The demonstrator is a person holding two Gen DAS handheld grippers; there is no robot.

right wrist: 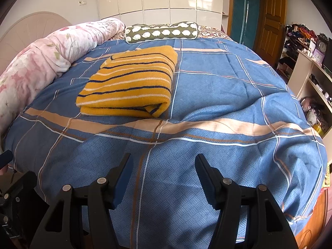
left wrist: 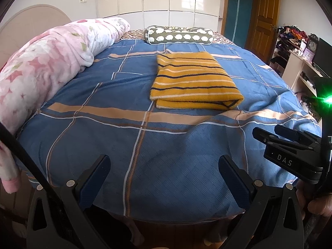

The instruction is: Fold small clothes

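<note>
A yellow garment with dark and white stripes (left wrist: pixel 193 81) lies folded into a neat rectangle in the middle of the blue checked bed cover (left wrist: pixel 103 137); it also shows in the right wrist view (right wrist: pixel 130 85). My left gripper (left wrist: pixel 164 161) is open and empty above the bed's near edge, well short of the garment. My right gripper (right wrist: pixel 162 161) is open and empty, also back at the near edge. The right gripper shows from the side in the left wrist view (left wrist: pixel 269 132).
A rolled pink floral quilt (left wrist: pixel 47 66) runs along the bed's left side. A bolster with a sheep pattern (left wrist: pixel 178 34) lies at the far end. Shelves with clutter (left wrist: pixel 300 62) stand at the right, a wooden door (left wrist: pixel 265 16) behind.
</note>
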